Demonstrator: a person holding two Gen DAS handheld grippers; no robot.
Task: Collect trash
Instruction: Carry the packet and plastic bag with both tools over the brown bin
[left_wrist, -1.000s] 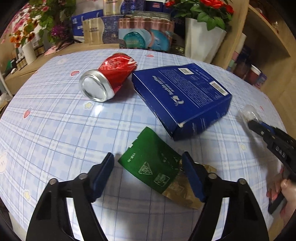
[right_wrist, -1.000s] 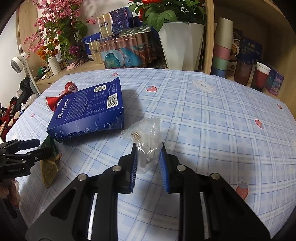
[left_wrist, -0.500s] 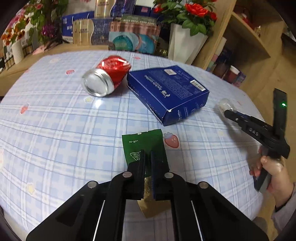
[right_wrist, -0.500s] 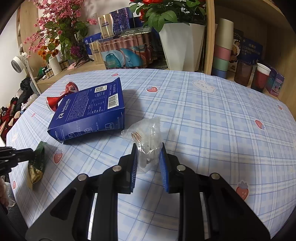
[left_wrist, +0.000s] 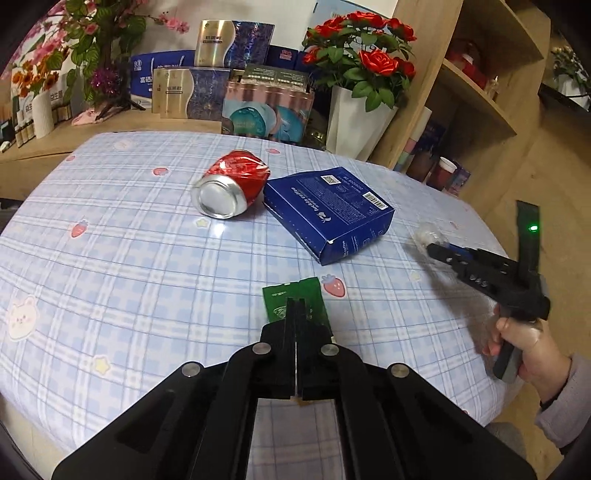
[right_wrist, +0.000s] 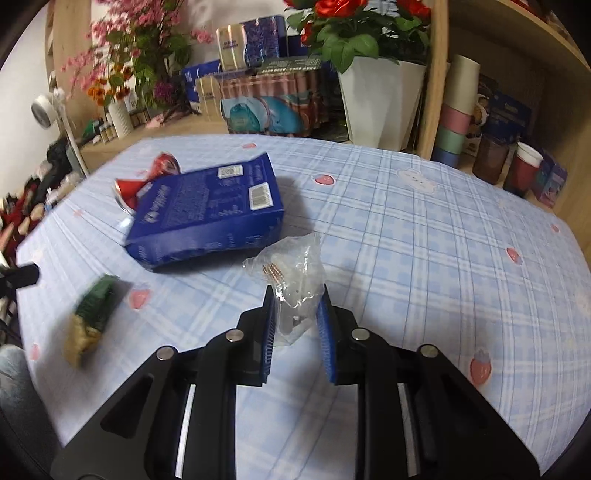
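My left gripper is shut on a green and gold foil wrapper, held above the checked tablecloth. From the right wrist view the same wrapper hangs blurred at the left. My right gripper is shut on a crumpled clear plastic bag with small gold pins inside. That gripper shows at the right of the left wrist view, gripped by a hand. A crushed red can and a blue carton lie on the table.
The table is round, with a pale blue checked cloth. Behind it stand a white pot of red roses, boxed goods and flower vases. A wooden shelf with cups rises at the back right. The can lies behind the carton.
The left gripper closed on the green wrapper and lifted it back off the table. The right gripper kept its hold on the plastic bag and rose slightly.
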